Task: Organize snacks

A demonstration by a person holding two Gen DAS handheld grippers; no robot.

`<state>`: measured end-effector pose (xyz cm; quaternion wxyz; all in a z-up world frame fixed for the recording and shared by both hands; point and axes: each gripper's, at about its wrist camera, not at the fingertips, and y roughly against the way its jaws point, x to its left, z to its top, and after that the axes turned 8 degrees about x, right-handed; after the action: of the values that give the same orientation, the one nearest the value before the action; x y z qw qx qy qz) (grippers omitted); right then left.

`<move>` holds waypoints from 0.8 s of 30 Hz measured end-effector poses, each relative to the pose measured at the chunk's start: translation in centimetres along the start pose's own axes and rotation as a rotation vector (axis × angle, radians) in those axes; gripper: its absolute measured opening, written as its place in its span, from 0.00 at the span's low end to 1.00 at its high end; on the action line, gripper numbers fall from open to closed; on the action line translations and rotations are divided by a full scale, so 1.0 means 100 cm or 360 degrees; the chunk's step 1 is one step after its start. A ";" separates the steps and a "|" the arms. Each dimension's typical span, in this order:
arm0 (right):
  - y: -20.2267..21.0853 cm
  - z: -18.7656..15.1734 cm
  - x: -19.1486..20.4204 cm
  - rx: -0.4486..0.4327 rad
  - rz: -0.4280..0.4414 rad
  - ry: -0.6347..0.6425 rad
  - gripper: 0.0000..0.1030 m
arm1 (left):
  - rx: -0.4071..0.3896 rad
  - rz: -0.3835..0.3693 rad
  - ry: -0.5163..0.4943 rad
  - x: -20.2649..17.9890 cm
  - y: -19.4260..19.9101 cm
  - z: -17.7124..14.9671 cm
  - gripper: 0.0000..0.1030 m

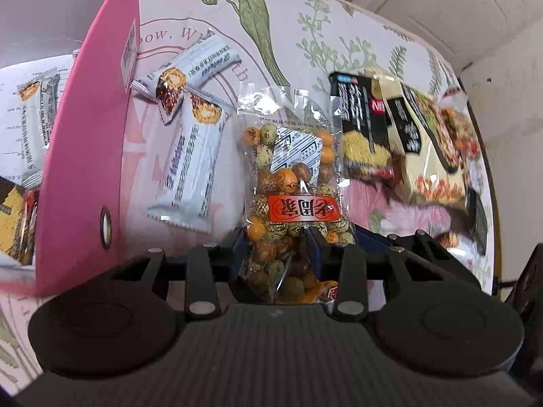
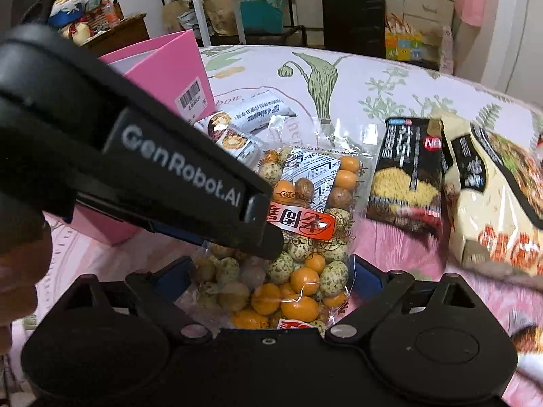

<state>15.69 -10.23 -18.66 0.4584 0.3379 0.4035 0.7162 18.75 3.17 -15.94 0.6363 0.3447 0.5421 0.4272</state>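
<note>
Left wrist cam | my left gripper (image 1: 276, 237) is pinching the clear bag of coated nuts (image 1: 292, 183) on the floral tablecloth (image 1: 305, 27), beside the pink box (image 1: 91, 135) | my right gripper (image 2: 271, 268) is spread wide around the same bag, pads not pressing

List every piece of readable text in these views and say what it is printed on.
"GenRobot.AI": on the side of the left gripper, seen from the right wrist.
"delicious", partly legible: on a white biscuit wrapper.
"NE", cut off: red tag on the black snack packet.
Red label on the clear nut bag: large characters, upside down, not readable to me.
Barcode sticker on the pink box: digits too small.
Tablecloth lettering: only fragments.
</note>
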 end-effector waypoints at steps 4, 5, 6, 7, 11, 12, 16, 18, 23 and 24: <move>0.009 -0.007 0.002 0.0039 -0.0015 -0.0060 0.94 | 0.0026 -0.0013 -0.0002 -0.002 0.003 -0.009 0.36; 0.011 -0.009 0.003 0.0045 -0.0018 -0.0072 0.94 | 0.0030 -0.0007 -0.0014 -0.003 0.004 -0.012 0.36; 0.012 -0.010 0.004 0.0051 -0.0015 -0.0086 0.94 | 0.0034 -0.0001 -0.0028 -0.005 0.005 -0.014 0.36; 0.014 -0.011 0.004 0.0058 -0.0007 -0.0101 0.94 | 0.0035 0.0001 -0.0043 -0.006 0.008 -0.016 0.36; 0.030 -0.015 0.002 0.0061 0.0030 -0.0143 0.94 | 0.0028 -0.0010 -0.0122 -0.013 0.023 -0.027 0.36; 0.036 -0.016 0.003 0.0055 0.0032 -0.0144 0.94 | 0.0024 -0.0013 -0.0144 -0.015 0.028 -0.029 0.36; 0.049 -0.014 0.007 0.0035 0.0039 -0.0142 0.94 | 0.0015 -0.0018 -0.0199 -0.021 0.047 -0.039 0.36; 0.059 -0.017 0.011 0.0022 0.0041 -0.0136 0.94 | 0.0007 -0.0006 -0.0231 -0.026 0.058 -0.046 0.36; 0.082 -0.023 0.023 -0.0004 0.0053 -0.0119 0.94 | 0.0006 0.0020 -0.0293 -0.034 0.085 -0.060 0.36; 0.085 -0.022 0.024 -0.0008 0.0049 -0.0108 0.94 | 0.0010 0.0019 -0.0301 -0.035 0.091 -0.062 0.36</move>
<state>9.73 -10.73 -11.76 0.4616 0.3670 0.3808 0.7122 10.96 3.45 -7.46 0.6810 0.3886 0.4789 0.3948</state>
